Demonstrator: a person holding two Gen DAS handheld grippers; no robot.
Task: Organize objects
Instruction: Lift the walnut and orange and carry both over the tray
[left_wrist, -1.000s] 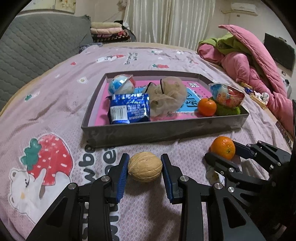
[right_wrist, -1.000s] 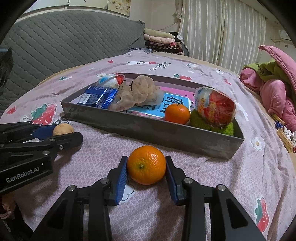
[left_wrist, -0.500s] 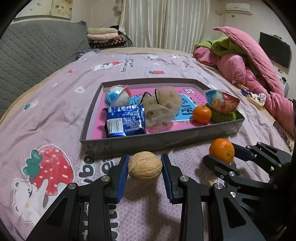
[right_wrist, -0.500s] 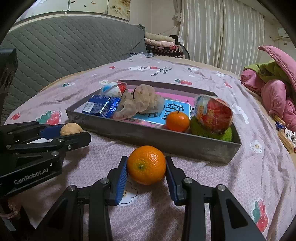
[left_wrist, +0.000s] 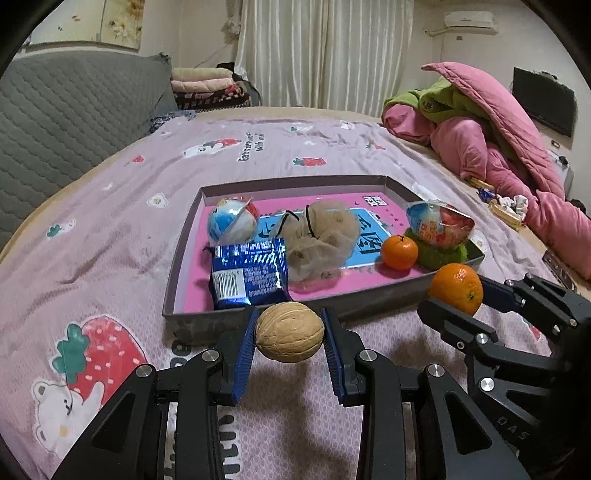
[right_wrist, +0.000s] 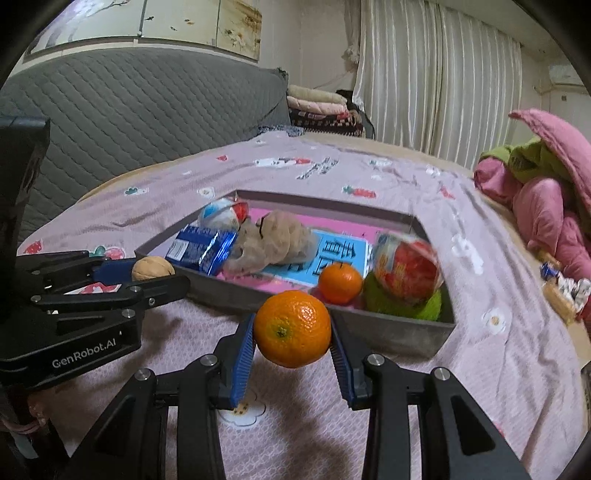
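In my left gripper (left_wrist: 290, 343) I hold a tan, wrinkled walnut (left_wrist: 290, 331) clamped sideways between the blue pads, clear of the bedspread (left_wrist: 110, 229) and just short of the grey tray's (left_wrist: 184, 236) near edge. My right gripper (right_wrist: 291, 339) pinches a glossy orange mandarin (right_wrist: 292, 328) in the air near the tray's near right corner. Inside the tray lie a blue snack packet (left_wrist: 248, 274) at the near left, a round blue-and-white wrapped ball (left_wrist: 232, 221) behind it, a beige mesh pouf (left_wrist: 320, 240) in the middle, and a second mandarin (left_wrist: 399, 252) beside a wrapped red-and-blue toy (left_wrist: 439, 225) on a green pad (left_wrist: 439, 254) at the right edge.
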